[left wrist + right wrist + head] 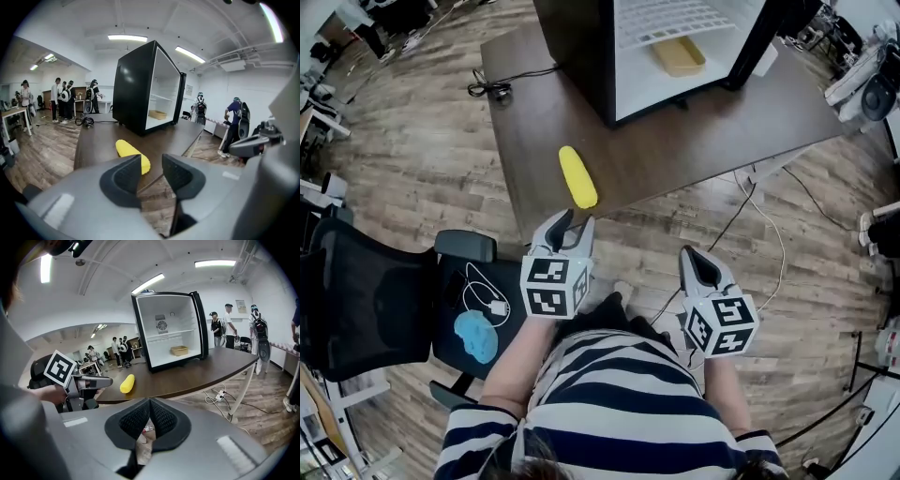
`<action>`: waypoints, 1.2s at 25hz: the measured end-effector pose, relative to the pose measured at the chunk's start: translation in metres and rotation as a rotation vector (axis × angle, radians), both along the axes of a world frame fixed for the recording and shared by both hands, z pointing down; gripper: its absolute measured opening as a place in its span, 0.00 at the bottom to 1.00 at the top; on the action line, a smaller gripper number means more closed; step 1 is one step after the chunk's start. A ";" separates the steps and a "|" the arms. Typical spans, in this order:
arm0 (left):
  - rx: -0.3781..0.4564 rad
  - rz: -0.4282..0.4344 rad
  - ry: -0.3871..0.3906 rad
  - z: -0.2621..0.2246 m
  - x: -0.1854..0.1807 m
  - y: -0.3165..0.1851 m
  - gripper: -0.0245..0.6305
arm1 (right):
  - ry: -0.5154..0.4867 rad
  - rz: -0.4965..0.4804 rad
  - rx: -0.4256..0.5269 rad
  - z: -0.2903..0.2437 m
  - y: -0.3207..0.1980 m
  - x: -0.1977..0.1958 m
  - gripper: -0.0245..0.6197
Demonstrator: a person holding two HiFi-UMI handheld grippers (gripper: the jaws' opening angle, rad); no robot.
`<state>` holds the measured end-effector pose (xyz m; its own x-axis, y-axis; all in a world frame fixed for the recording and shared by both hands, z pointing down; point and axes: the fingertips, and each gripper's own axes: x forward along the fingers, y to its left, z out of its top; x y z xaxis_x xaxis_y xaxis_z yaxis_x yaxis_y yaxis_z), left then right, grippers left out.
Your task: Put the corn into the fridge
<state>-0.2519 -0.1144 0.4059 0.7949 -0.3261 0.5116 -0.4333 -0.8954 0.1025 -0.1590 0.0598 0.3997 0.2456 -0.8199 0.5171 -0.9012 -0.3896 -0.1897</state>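
- Here, the corn [577, 177] is lying on the dark table [703, 141], near its front edge, with its length running roughly away from the person.
- The fridge [581, 47] is standing farther back on the same table, well apart from the corn. Its door is swung open and its white inside is showing.
- A shallow yellow tray [679, 55] is sitting on the fridge floor, under a white wire shelf [670, 19].
- The left gripper [573, 225] is hovering just off the table's front edge, short of the corn and not touching it. Its jaws are standing a little apart with nothing between them. In the left gripper view the corn is showing just past the left jaw.
- The right gripper [695, 255] is hanging over the wood floor [787, 309] to the right, clear of the table. Its jaws are pressing tip to tip, gripping nothing.
- A black cable [490, 87] is lying coiled near the table's far left corner.
- A black office chair [375, 300] is standing to the person's left, with a blue object [475, 336] and a white cord [487, 298] lying on its seat.
- People [63, 96] are standing in the background of both gripper views.
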 end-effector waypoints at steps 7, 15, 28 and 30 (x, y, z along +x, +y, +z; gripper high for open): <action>-0.010 -0.028 -0.026 0.014 0.020 -0.038 0.04 | -0.001 -0.055 -0.001 0.006 -0.049 0.021 0.03; -0.027 -0.062 -0.076 0.031 0.034 -0.057 0.04 | -0.021 -0.120 -0.018 0.015 -0.080 0.036 0.03; -0.019 -0.264 -0.113 0.041 0.052 -0.079 0.04 | -0.038 -0.381 -0.007 0.022 -0.128 0.063 0.03; -0.005 -0.310 -0.130 0.042 0.055 -0.083 0.04 | -0.056 -0.428 -0.019 0.028 -0.128 0.067 0.03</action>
